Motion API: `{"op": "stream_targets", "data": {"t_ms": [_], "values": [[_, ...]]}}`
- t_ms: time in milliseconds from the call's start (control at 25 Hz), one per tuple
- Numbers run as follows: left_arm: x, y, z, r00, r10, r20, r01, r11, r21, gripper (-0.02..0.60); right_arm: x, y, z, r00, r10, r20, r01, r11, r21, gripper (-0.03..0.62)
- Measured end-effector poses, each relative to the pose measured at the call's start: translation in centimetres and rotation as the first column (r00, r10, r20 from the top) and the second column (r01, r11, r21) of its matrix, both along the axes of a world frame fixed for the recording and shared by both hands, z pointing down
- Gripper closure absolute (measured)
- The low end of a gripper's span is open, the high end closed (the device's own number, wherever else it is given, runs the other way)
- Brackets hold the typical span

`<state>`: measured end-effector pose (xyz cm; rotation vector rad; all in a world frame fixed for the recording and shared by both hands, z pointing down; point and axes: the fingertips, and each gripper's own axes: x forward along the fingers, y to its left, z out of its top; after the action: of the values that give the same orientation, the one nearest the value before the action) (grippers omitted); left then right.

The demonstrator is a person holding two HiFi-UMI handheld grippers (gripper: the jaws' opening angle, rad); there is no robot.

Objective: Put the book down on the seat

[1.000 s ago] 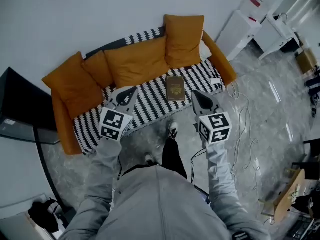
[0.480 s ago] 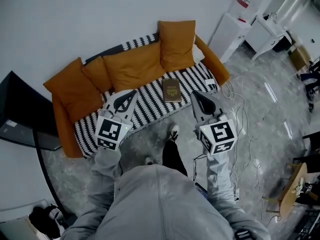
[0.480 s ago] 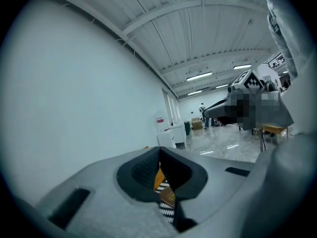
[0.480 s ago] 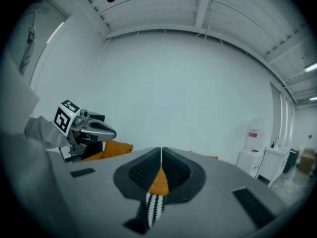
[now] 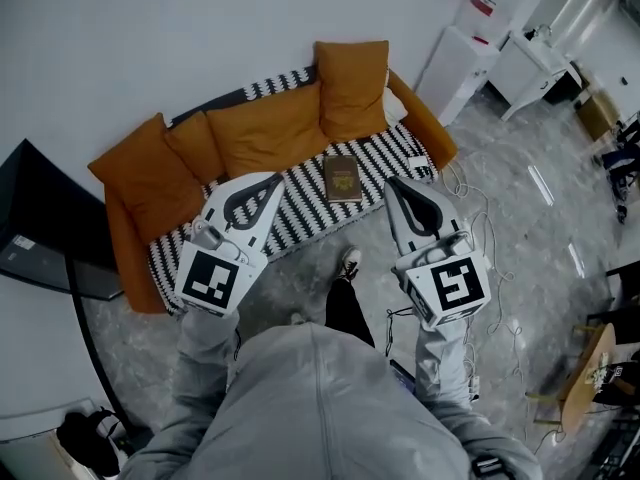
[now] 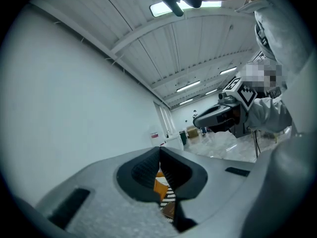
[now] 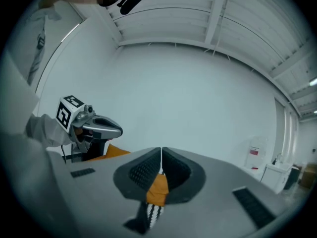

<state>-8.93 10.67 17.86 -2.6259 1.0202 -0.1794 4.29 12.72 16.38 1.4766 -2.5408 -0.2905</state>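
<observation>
A brown book (image 5: 343, 179) lies flat on the striped seat of the orange sofa (image 5: 300, 208), in front of the right-hand back cushion. Both grippers hang in the air in front of the sofa, apart from the book. My left gripper (image 5: 274, 179) is to the book's left, my right gripper (image 5: 391, 182) to its right. The left gripper view shows its jaws (image 6: 160, 151) pressed together with nothing between them, and the right gripper (image 6: 218, 117) beside it. In the right gripper view the jaws (image 7: 161, 151) are likewise closed and empty.
Orange cushions (image 5: 270, 128) line the sofa back. A white cabinet (image 5: 462, 56) and a white desk (image 5: 540, 63) stand to the right. Loose cables (image 5: 485, 233) lie on the marble floor. A dark screen (image 5: 40, 228) stands at the left. The person's shoe (image 5: 347, 261) is near the sofa front.
Both grippers have risen toward the head camera and look larger. The book stays where it lay on the seat. Both pairs of jaws stay closed.
</observation>
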Motion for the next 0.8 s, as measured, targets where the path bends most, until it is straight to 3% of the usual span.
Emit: {"op": "stream_targets", "data": {"t_ms": [280,800], "values": [[0.7,0.9,-0.4,1.000,0.012,-0.011,-0.012,1.000,-0.008,0.557,-0.2,0.7,-0.2,0.999,0.005,-0.053,-0.004,1.000,0.015,0.566],[0.7,0.5,0.5,0.999,0.029,-0.026,-0.030,0.999,-0.029,0.557,0.3,0.6,1.1,0.999,0.019,-0.036,-0.021,0.997,-0.069,0.566]]}}
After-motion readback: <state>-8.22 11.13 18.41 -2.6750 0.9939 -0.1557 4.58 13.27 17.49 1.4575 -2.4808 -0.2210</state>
